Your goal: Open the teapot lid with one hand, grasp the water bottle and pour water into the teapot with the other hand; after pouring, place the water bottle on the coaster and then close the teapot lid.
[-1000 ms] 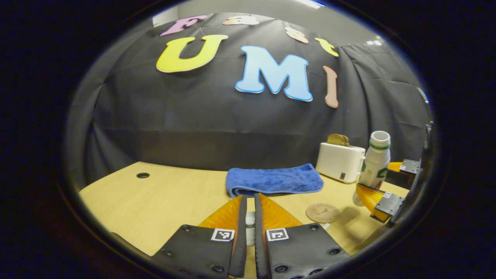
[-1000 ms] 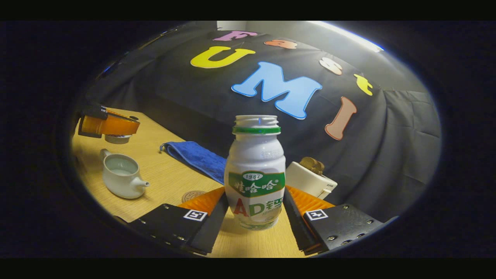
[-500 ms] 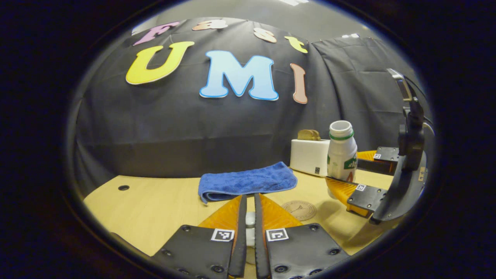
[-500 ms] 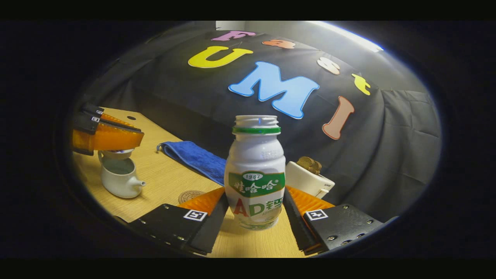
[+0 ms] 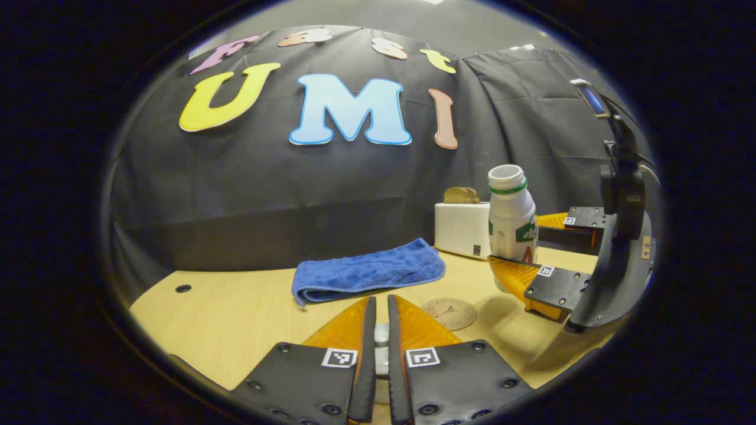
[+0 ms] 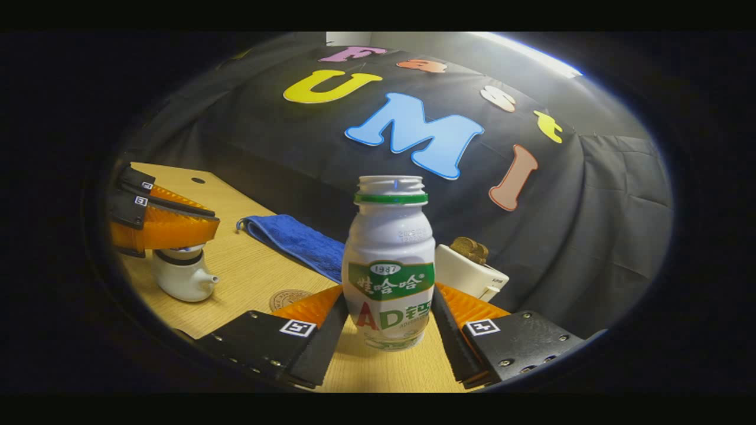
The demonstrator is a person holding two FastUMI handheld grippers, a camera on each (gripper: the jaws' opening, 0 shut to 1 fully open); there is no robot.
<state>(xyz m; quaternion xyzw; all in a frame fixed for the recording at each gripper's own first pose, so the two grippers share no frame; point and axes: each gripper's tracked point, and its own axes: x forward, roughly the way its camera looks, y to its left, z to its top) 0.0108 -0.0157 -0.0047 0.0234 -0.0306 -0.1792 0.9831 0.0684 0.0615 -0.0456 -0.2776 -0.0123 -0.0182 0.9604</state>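
Left gripper [image 5: 378, 336]: fingers pressed almost together on a small pale knob, judged to be that of the teapot lid [image 6: 177, 252]; in the right gripper view it hangs directly over the teapot [image 6: 182, 278], lid at or just above the rim; contact cannot be told.
Right gripper [image 6: 387, 321]: fingers on either side of the water bottle [image 6: 390, 262] at its lower body; whether both press on it cannot be told.
Water bottle: upright, uncapped, near the toaster [image 5: 462, 227]; its base looks off the coaster [image 5: 449, 313], which lies bare on the table [image 5: 236, 313] near the blue towel [image 5: 369, 271].
Stage (judgement): the lid appears to be closing while the bottle is not yet on the coaster.
Risk 1: lid seated askew; cause, release before it is level on the rim.
Risk 2: open bottle spills or tips; cause, a jolt or tilt on its way to the coaster.
Risk 3: grippers collide; cause, the coaster lies between them.
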